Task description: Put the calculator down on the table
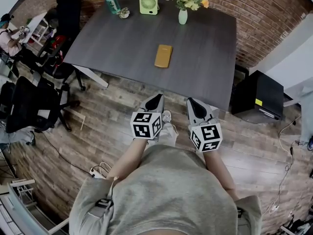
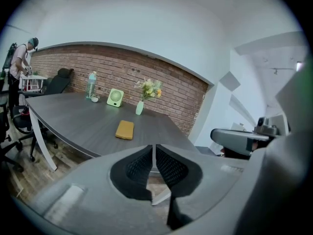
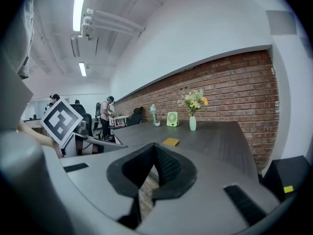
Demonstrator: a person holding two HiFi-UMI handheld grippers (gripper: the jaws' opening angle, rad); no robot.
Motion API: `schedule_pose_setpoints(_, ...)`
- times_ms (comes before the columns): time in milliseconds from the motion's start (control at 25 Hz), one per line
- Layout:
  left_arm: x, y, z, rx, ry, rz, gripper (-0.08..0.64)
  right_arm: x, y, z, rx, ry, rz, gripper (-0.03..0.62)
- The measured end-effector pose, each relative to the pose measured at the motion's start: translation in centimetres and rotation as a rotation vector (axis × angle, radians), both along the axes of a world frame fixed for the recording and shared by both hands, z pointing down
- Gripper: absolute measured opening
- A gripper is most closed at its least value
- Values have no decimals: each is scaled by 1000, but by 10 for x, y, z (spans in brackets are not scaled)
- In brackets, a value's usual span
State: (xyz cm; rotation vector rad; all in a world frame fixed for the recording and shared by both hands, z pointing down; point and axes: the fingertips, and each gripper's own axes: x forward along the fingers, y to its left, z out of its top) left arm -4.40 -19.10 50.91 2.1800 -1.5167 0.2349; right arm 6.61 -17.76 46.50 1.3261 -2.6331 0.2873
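**Calculator flat on the worktop, both grippers empty and clear of it**

In the head view, the yellow calculator (image 1: 163, 56) lay flat on the dark grey worktop (image 1: 122, 43), near the middle of the upper half of the frame. Nothing touched it.

Along the worktop's far edge, at the top of the frame, stood a teal water bottle (image 1: 111, 0), a green fan (image 1: 148, 4) and a pale vase of flowers (image 1: 183, 14), all well apart from the calculator. A red brick wall (image 1: 264, 13) ran behind them.

The left hand-held gripper (image 1: 155, 101) and the right hand-held gripper (image 1: 193, 104) sat side by side at the centre of the frame. Both were below the worktop's near edge and over the wooden floor (image 1: 112, 131), pointing toward the worktop. Each carried its marker cube at the rear.

The left gripper view showed that gripper's jaws drawn together with only a thin slit between the pads and nothing in it. The right gripper view showed its jaws meeting at the tips, likewise empty.

A black cabinet (image 1: 257, 98) stood on the floor at the right of the frame. Black office chairs (image 1: 29, 104) stood at the left.
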Motion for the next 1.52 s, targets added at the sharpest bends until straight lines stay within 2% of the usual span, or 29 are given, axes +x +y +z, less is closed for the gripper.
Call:
schedule_pose_setpoints(480, 7, 89, -11, 53, 12, -13, 35, 10, 90, 4, 17, 6, 5, 3)
schedule_pose_setpoints(920, 3, 142, -22, 73, 20, -31, 35, 12, 141, -5, 42, 14, 5, 3)
schedule_pose_setpoints(1520, 11, 169, -26, 76, 22, -27, 34, 23, 170, -6, 37, 9, 29, 3)
